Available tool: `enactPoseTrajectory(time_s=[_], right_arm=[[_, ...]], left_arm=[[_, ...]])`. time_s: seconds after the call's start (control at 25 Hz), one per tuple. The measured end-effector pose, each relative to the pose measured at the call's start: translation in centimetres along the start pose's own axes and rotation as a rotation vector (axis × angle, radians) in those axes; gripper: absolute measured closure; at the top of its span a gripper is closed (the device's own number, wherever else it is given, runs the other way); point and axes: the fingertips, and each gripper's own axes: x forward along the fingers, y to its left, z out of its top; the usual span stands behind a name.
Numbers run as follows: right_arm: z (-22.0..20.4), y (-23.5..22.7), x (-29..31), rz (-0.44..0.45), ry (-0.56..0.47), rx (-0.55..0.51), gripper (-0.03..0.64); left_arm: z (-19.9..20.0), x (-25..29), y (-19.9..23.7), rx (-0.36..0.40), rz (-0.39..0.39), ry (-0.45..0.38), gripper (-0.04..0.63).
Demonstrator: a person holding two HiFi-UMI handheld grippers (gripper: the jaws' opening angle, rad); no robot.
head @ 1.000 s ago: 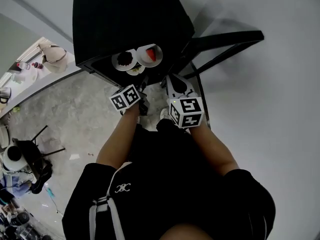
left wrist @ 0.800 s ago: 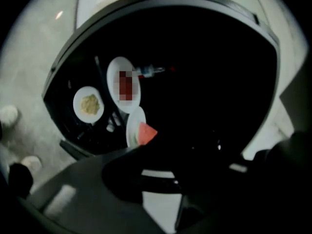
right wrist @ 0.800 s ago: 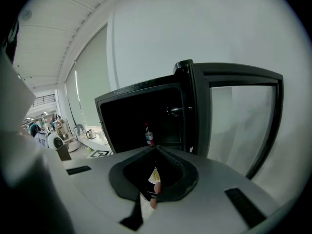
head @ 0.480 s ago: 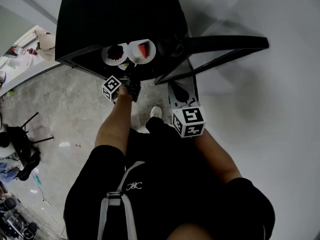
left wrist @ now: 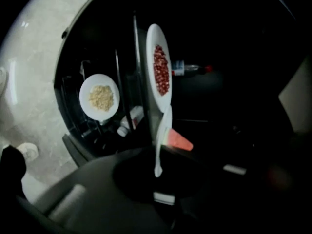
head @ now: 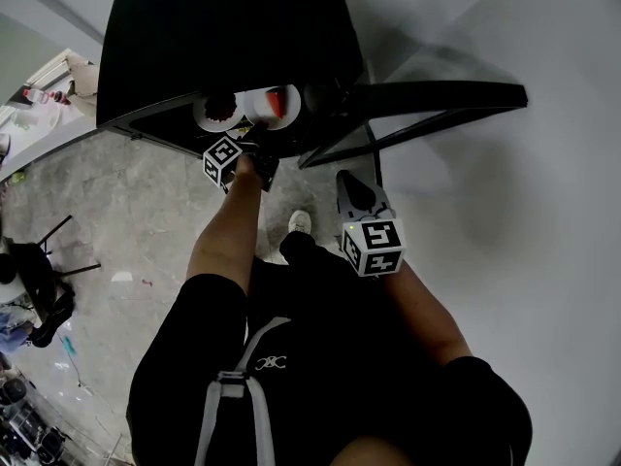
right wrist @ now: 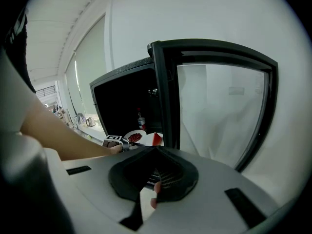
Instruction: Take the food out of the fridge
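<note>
The black fridge (head: pixel 233 37) stands open. On its shelf are a white plate of dark red bits (head: pixel 215 110) and a white plate with a watermelon slice (head: pixel 277 103). My left gripper (head: pixel 260 149) reaches onto that shelf, rolled on its side. Its jaws have just been closing, and the watermelon plate's rim (left wrist: pixel 163 140) sits edge-on between them, with the slice (left wrist: pixel 178 140) just beyond. The red-bits plate (left wrist: pixel 158 69) stands right behind it. My right gripper (head: pixel 349 183) hangs shut and empty in front of the open door, back from the shelf.
The glass door (head: pixel 427 100) swings out to the right, with a white wall behind it. A lower shelf holds a plate of pale grains (left wrist: pixel 100 97). A bottle (left wrist: pixel 192 68) stands deep inside. My shoe (head: pixel 299 223) is on the marble floor (head: pixel 126 221). A chair (head: pixel 44 280) is far left.
The left gripper went forward from in front of the fridge onto the shelf, rolled over, and closed around the watermelon plate's rim. The right gripper drew back from the fridge.
</note>
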Motion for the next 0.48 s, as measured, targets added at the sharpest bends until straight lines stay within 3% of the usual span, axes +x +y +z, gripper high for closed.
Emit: enactPoseTrajectory(time_s=[0.08, 0.48], right_arm=[[-0.1, -0.3, 0.2, 0.000, 0.008, 0.001, 0.620], [0.9, 0.3, 1.4, 0.018, -0.005, -0.002, 0.620]], left_arm=[[0.1, -0.1, -0.1, -0.023, -0.005, -0.008, 0.572], [-1.0, -1.3, -0.7, 0.015, -0.051, 0.052, 0.584]])
